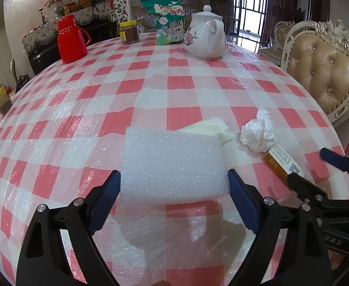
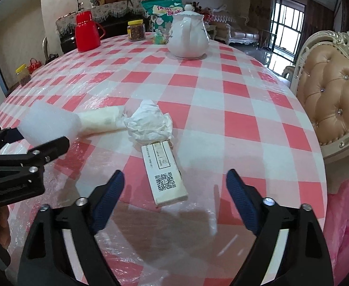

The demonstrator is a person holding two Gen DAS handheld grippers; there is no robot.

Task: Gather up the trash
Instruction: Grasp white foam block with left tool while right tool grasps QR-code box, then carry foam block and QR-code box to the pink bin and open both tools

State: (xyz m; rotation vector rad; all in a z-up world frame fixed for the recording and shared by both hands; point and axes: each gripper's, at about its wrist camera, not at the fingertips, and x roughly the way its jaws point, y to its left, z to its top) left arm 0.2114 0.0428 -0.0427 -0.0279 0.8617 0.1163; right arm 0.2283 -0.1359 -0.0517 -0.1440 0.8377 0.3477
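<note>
A white foam block [image 1: 173,164] lies on the red-and-white checked tablecloth [image 1: 150,90]. My left gripper [image 1: 174,178] is open, with a finger on each side of the block's near end; whether the pads touch it I cannot tell. The block also shows in the right wrist view [image 2: 48,121]. Behind it lies a cream paper roll [image 2: 100,119]. A crumpled white tissue [image 2: 148,122] sits next to a small flat box with a QR code [image 2: 165,174]. My right gripper [image 2: 174,183] is open around the box's near end, a little above the table.
At the table's far side stand a white teapot [image 2: 188,35], a red thermos [image 2: 87,32], a yellow-lidded jar [image 2: 136,30] and a green snack bag [image 2: 162,7]. A padded chair [image 2: 334,90] stands at the right. A pink plastic bag [image 2: 346,226] hangs by the table's right edge.
</note>
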